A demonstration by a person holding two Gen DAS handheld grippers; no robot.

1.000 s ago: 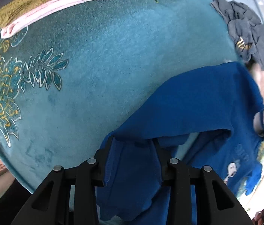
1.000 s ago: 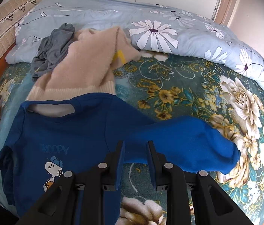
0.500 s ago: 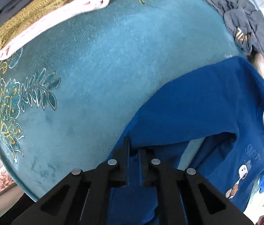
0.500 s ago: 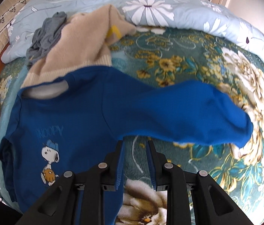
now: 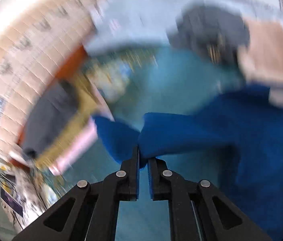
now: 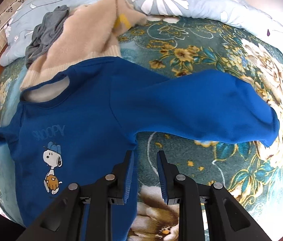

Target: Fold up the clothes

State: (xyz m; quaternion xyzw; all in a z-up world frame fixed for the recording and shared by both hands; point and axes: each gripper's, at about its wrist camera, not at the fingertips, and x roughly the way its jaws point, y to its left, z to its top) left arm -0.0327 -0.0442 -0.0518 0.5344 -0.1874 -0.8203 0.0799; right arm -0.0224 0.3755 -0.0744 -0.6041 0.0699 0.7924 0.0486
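Observation:
A blue Snoopy sweatshirt (image 6: 85, 108) lies face up on the teal floral bedspread (image 6: 201, 46), its right sleeve (image 6: 211, 108) stretched out to the right. My right gripper (image 6: 144, 154) is open, hovering just at the sweatshirt's underarm with nothing between its fingers. In the blurred left wrist view my left gripper (image 5: 144, 156) is shut on the cuff end of the other blue sleeve (image 5: 181, 132), which is lifted off the bed. The sweatshirt body (image 5: 262, 140) runs to the right.
A beige fuzzy sweater (image 6: 85, 34) and a crumpled grey garment (image 6: 45, 30) lie behind the sweatshirt by the floral pillow (image 6: 161, 0). A folded stack, pink, mustard and grey (image 5: 67, 124), sits at the left bed edge near the quilted headboard (image 5: 21, 60).
My left gripper, shut on the sleeve, has swung upward and turned fast, blurring its view. My right gripper's jaws have opened wider and the view moved closer to the sweatshirt.

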